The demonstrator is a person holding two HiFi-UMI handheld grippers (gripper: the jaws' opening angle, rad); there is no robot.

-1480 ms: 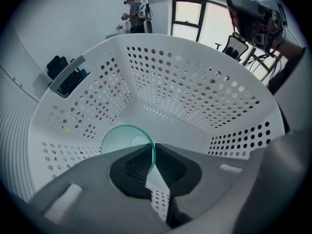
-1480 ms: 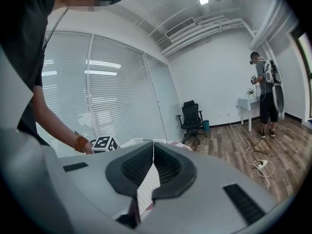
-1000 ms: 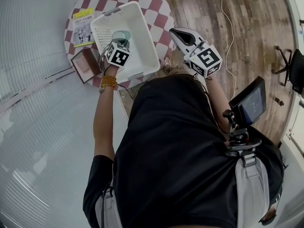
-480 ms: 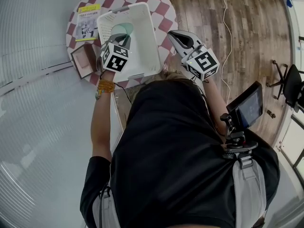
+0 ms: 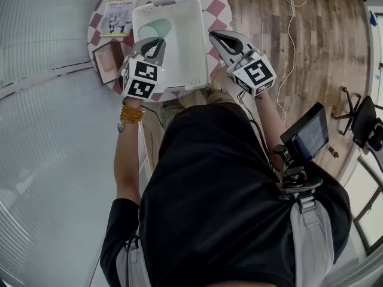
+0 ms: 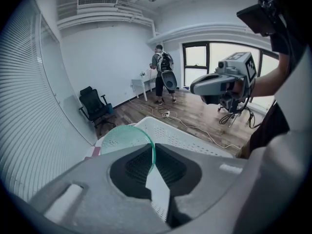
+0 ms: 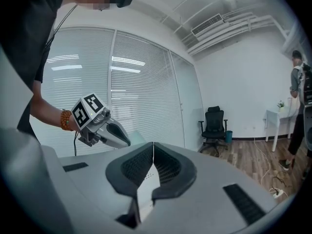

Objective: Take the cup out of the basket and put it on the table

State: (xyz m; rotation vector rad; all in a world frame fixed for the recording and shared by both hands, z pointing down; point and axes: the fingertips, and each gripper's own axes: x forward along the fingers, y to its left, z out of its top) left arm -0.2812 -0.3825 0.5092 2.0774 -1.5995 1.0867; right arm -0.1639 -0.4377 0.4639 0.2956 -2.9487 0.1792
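On one checkered table [image 5: 213, 0], one basket [image 5: 201, 46]; left tongs [image 6: 152, 155] pinch one cup [image 6: 124, 138], right tongs [image 7: 152, 158] closed.

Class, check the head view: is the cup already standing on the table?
No, the cup is inside the basket, its rim pinched by the left gripper.

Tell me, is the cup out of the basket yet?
Not quite. Done: the left claw grips the green cup by its rim. In hand: the cup hangs over the white basket. Left: set it on the checkered table. The right claw is shut, empty.
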